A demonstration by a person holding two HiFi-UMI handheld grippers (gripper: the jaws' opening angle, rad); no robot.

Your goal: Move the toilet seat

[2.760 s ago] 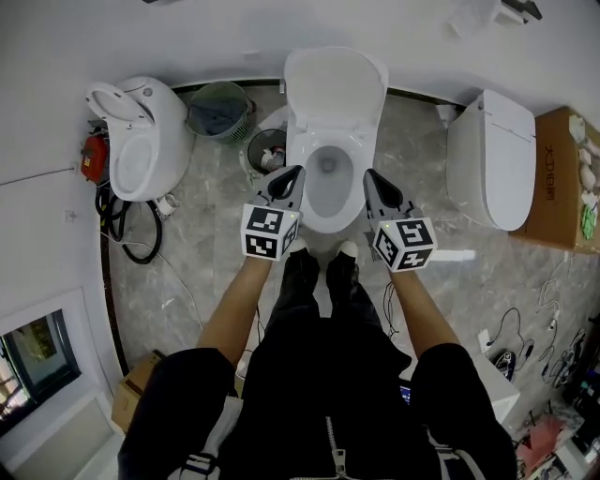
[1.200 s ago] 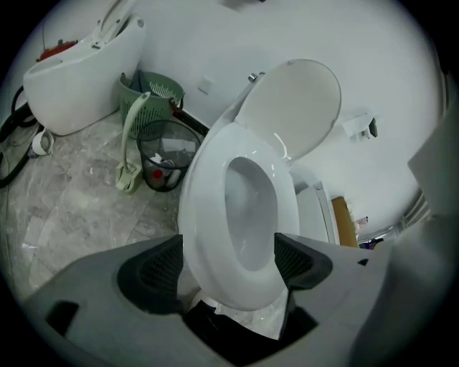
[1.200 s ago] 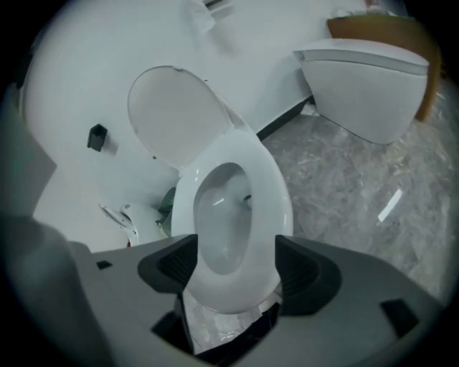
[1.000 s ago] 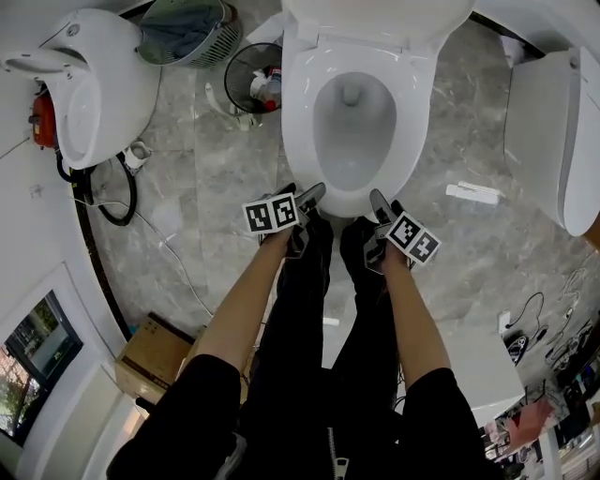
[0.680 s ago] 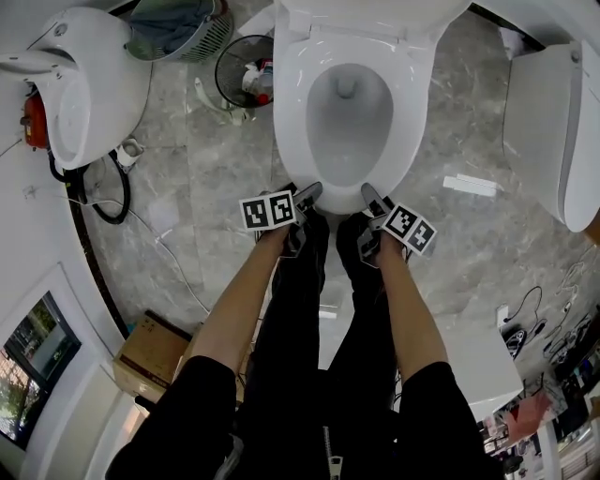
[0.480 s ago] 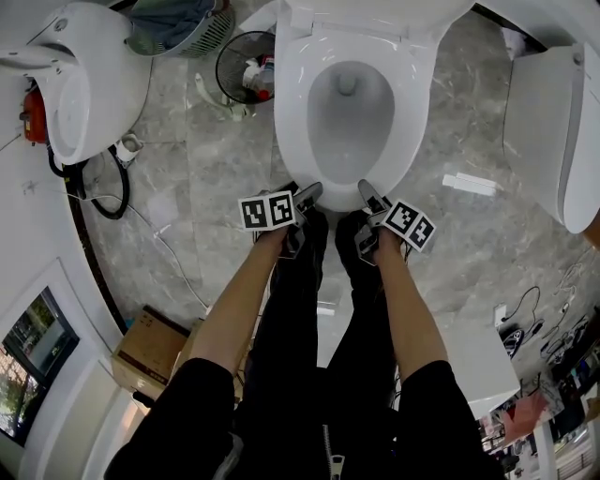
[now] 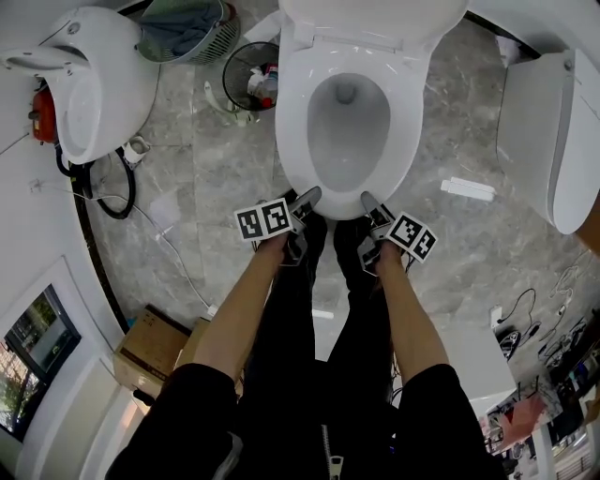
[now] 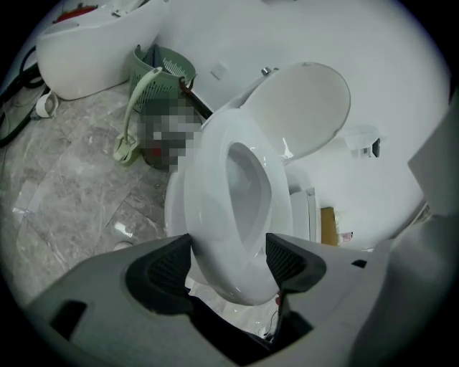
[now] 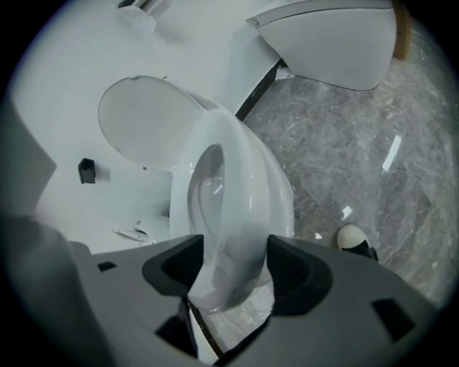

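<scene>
The white toilet seat lies round the bowl, and the lid stands up behind it. My left gripper is at the seat's front left and my right gripper at its front right. In the left gripper view the seat runs between the pads of the left gripper, touching both; these jaws have just been opening a little. In the right gripper view the seat's front edge is pinched in the right gripper, whose jaws have just been closing.
A second toilet stands at the left with black cables below it. A green basket and a black bin stand left of the bowl. Another white toilet is on the right, and a cardboard box lies on the floor at the lower left.
Since the earliest frame both grippers have come from beside the bowl to the seat's front edge. Over the last second they have closed in on that edge and lifted slightly.
</scene>
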